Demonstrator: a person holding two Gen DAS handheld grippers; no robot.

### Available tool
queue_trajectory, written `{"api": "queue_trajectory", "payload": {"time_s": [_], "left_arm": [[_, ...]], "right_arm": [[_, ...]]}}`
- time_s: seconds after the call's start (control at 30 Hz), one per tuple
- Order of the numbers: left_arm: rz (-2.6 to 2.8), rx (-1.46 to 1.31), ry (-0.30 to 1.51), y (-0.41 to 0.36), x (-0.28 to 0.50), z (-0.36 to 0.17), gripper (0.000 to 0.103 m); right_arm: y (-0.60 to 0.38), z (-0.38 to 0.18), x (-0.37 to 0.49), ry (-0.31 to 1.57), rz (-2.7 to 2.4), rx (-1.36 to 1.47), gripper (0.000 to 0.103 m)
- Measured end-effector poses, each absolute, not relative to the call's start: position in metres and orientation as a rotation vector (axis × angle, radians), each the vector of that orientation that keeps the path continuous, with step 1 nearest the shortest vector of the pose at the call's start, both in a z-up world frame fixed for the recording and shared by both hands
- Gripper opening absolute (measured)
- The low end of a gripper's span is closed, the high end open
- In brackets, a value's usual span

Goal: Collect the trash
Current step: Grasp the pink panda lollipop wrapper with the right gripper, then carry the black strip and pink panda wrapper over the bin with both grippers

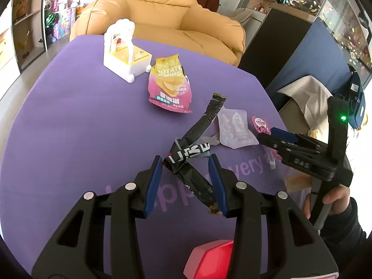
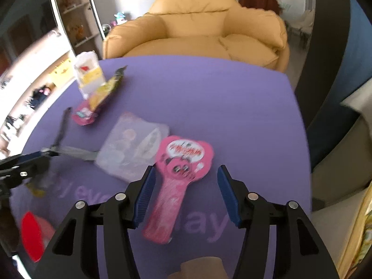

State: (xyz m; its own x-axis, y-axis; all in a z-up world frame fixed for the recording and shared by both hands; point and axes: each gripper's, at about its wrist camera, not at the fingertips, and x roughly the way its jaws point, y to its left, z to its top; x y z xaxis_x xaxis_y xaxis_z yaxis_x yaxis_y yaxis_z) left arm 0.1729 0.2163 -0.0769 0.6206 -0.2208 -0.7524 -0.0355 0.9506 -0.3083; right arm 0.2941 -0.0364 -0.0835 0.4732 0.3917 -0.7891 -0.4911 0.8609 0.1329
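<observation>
Only from right wrist: pink wrapper's (image 2: pixel 173 186) whole handle.

Matt cloth, glossy film, hard plastic

The purple table cover (image 1: pixel 76 121) looks like matt, smooth cloth with paler printed letters near its near edge. The black wrapper (image 1: pixel 196 148) is crinkled, shiny foil-like film; the chip bag (image 1: pixel 170 84) is glossy printed film. The clear blister pack (image 1: pixel 234 127) is frosted, moulded plastic, and the pink card (image 2: pixel 179 169) looks like printed paperboard, blurred. The white toy (image 1: pixel 124 51) by the far left corner is smooth, glossy plastic. The left gripper (image 1: pixel 186 181) and right gripper (image 2: pixel 186 193) are matt black plastic with ribbed blue pads (image 1: pixel 152 183) and bright metal pins. The armchair (image 1: pixel 162 18) looks like smooth tan leather.
</observation>
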Motion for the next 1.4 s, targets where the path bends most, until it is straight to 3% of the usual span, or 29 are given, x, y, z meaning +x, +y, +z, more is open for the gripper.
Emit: {"api": "queue_trajectory", "payload": {"time_s": [0.4, 0.7, 1.03, 1.4], "left_arm": [[-0.111, -0.303, 0.904, 0.213, 0.181, -0.078, 0.039], [-0.124, -0.265, 0.841, 0.199, 0.178, -0.05, 0.039], [-0.181, -0.155, 0.74, 0.149, 0.167, 0.0, 0.039], [-0.314, -0.073, 0.702, 0.055, 0.168, 0.028, 0.039]], "right_arm": [[-0.036, -0.089, 0.306, 0.942, 0.541, -0.152, 0.049], [-0.058, -0.039, 0.26, 0.807, 0.603, -0.153, 0.049], [-0.107, 0.01, 0.227, 0.684, 0.572, -0.148, 0.049], [-0.187, 0.029, 0.208, 0.619, 0.44, -0.118, 0.049]]}}
